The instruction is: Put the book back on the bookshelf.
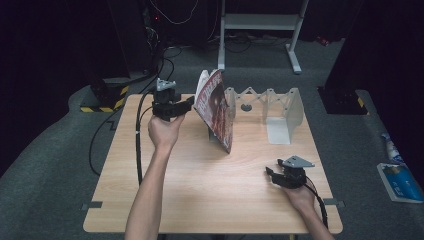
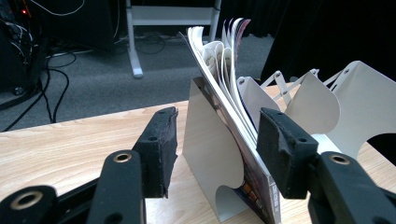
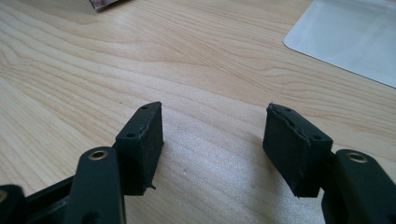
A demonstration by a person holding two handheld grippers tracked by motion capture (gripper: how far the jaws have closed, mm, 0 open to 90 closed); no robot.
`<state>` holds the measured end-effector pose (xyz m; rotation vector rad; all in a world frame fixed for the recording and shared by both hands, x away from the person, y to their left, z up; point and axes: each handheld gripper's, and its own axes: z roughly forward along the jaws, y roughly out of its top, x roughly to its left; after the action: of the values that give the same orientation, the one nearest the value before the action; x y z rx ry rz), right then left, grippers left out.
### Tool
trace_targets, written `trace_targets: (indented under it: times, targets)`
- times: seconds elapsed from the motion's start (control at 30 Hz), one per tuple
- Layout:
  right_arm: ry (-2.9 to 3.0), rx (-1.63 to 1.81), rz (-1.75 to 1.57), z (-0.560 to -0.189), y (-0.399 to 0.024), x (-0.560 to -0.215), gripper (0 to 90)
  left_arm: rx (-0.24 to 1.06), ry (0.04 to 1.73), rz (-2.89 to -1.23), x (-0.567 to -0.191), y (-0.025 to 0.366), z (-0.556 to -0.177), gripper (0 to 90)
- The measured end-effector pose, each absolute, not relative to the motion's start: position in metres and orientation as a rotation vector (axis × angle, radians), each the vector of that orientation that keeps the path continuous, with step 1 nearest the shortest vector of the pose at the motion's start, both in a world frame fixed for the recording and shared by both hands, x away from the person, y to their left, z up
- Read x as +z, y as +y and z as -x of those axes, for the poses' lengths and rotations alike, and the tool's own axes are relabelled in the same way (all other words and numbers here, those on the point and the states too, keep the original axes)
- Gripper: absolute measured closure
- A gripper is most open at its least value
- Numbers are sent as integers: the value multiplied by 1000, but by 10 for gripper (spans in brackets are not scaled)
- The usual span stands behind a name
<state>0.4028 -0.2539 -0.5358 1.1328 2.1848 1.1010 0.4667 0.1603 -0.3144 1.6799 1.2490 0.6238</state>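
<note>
Light wood table on grey carpet; white expanding file rack stands on it, magazine leaning inside.

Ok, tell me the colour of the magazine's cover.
Mostly dark red with pale lettering; the magazine shows it best in the high view.

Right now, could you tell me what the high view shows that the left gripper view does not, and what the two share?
The high view alone takes in the whole wooden table, the person's forearms, the left gripper from outside, and the right gripper resting low near the table's right edge with its jaws apart. The left gripper view alone gives the close look: the magazine leans on a white divider plate, its pages fanned at the top, with the open jaws standing either side, pads clear of it. Both share the magazine, the white expanding rack and the table.
</note>
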Motion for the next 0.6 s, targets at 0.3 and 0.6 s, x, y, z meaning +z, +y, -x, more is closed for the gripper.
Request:
trace_targets:
  times: [0.3, 0.6]
  targets:
    - [2185, 1102, -1133, -403, -254, -536, 378, 628, 1251, -1672, -314, 166, -462, 475]
    - [2185, 1102, -1133, -403, -254, -536, 378, 624, 1256, -1656, -314, 174, -456, 475]
